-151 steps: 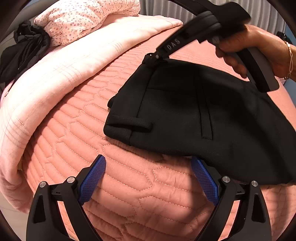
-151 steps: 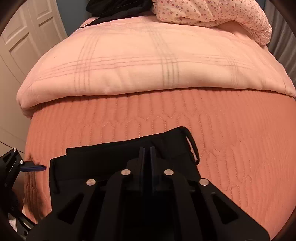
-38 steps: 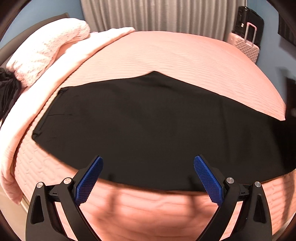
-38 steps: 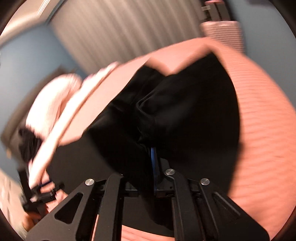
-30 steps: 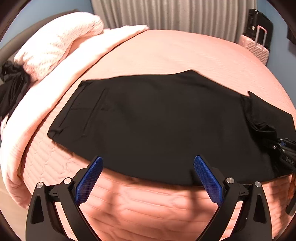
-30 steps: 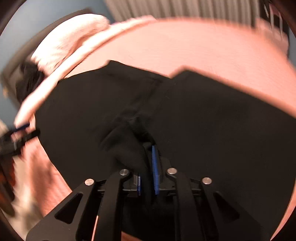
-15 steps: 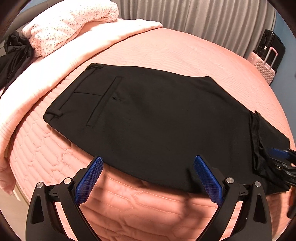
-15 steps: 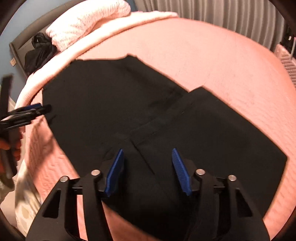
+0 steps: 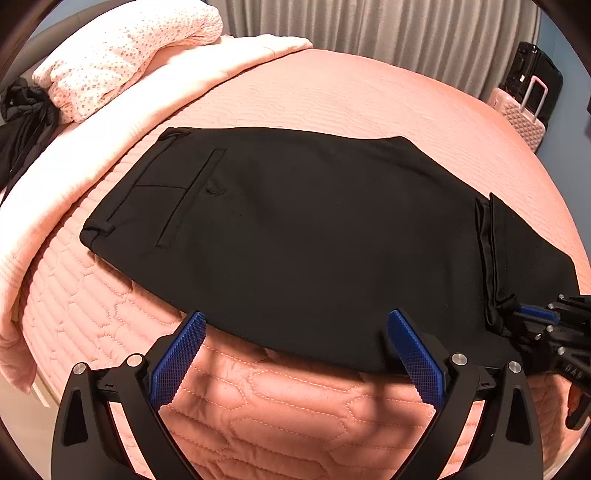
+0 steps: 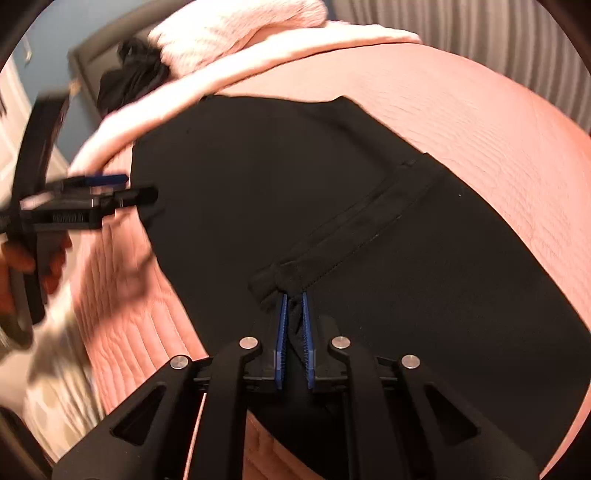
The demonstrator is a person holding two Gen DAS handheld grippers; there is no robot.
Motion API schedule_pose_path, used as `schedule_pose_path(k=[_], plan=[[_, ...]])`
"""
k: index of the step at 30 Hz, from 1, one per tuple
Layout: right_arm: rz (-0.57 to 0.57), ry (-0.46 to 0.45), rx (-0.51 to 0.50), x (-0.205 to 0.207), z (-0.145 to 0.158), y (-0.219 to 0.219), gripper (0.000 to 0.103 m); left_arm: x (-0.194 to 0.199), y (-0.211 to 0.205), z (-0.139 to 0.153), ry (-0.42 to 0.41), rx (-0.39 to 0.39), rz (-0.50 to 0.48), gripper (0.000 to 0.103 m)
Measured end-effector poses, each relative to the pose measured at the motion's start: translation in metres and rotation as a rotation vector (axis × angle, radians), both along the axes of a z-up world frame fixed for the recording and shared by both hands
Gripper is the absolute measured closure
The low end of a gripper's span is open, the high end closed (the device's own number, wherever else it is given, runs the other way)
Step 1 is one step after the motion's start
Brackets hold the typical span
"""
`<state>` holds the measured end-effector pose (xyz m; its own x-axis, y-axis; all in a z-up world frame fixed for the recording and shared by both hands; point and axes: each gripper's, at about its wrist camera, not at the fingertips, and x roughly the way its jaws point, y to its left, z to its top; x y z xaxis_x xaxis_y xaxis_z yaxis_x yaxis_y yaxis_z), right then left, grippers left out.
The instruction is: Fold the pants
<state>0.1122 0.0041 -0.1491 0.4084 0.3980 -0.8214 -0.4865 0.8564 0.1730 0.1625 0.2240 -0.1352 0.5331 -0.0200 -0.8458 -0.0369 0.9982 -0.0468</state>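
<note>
The black pants (image 9: 295, 229) are lying spread flat across the bed (image 9: 351, 92), on its pink quilted cover, with the waistband end toward the pillow side and the back pocket facing up. At the other end a strip of the legs is lying folded back over the rest, its hem running as a dark ridge across the cloth. The right gripper (image 10: 293, 306) is pinching a bunched bit of that hem edge — its blue pads (image 10: 281, 332) are sitting close together with the black cloth pressed between them. The left gripper (image 9: 295, 343) is hovering just above the near edge of the pants with its jaws standing wide apart and nothing between them; in the right wrist view it is showing at the left, near the waistband corner, somewhat blurred. A pale pink blanket (image 9: 92, 155) is lying along the far side of the pants, with a dotted pillow (image 9: 122, 55) and a dark bundle of clothing (image 9: 22, 122) beyond it — a pink suitcase (image 9: 522, 114) is standing by the gray curtain (image 9: 369, 29).
</note>
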Motion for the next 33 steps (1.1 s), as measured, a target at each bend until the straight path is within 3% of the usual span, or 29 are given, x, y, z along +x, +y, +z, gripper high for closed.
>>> schedule_pose_path(k=[2,4,6,8,10,12,13,15,18,23,25,28,33], plan=[[0.03,-0.046,0.022,-0.009,0.009,0.001,0.093,0.001,0.008,-0.002,0.005,-0.012,0.014,0.005],[0.047,0.02,0.008,-0.001,-0.011,0.006,0.09,0.004,0.019,-0.009,0.023,-0.024,0.045,0.005],[0.042,-0.001,0.008,-0.002,-0.014,0.003,0.089,0.008,0.036,-0.013,0.037,-0.066,0.085,0.005],[-0.003,-0.006,-0.01,-0.008,0.002,0.004,0.07,0.01,0.055,-0.01,0.019,-0.137,0.118,0.005],[-0.022,-0.083,0.001,-0.022,0.025,0.007,0.036,0.012,0.084,-0.008,-0.029,-0.23,0.156,0.005],[-0.038,-0.139,0.007,-0.038,0.045,0.007,0.026,0.02,0.112,-0.014,-0.043,-0.309,0.196,0.005],[-0.04,-0.154,0.017,-0.043,0.054,0.009,0.026,0.026,0.128,-0.019,-0.047,-0.358,0.214,0.005],[-0.057,-0.187,-0.053,-0.045,0.06,0.015,0.026,0.035,0.152,-0.027,-0.043,-0.424,0.268,0.006],[-0.095,-0.17,-0.128,-0.035,0.042,0.004,0.026,0.035,0.166,-0.027,-0.047,-0.497,0.287,0.007],[-0.028,-0.047,-0.215,-0.01,-0.012,0.011,0.029,0.02,0.157,-0.021,-0.062,-0.423,0.251,0.007],[-0.017,-0.06,-0.206,-0.002,-0.023,0.022,0.035,0.016,0.149,-0.021,-0.057,-0.382,0.221,0.006],[-0.07,-0.027,-0.124,0.014,-0.015,0.014,0.07,0.017,0.141,-0.024,-0.037,-0.33,0.184,0.006],[-0.082,-0.006,-0.07,0.031,-0.016,0.016,0.081,0.024,0.146,-0.029,-0.041,-0.362,0.189,0.006]])
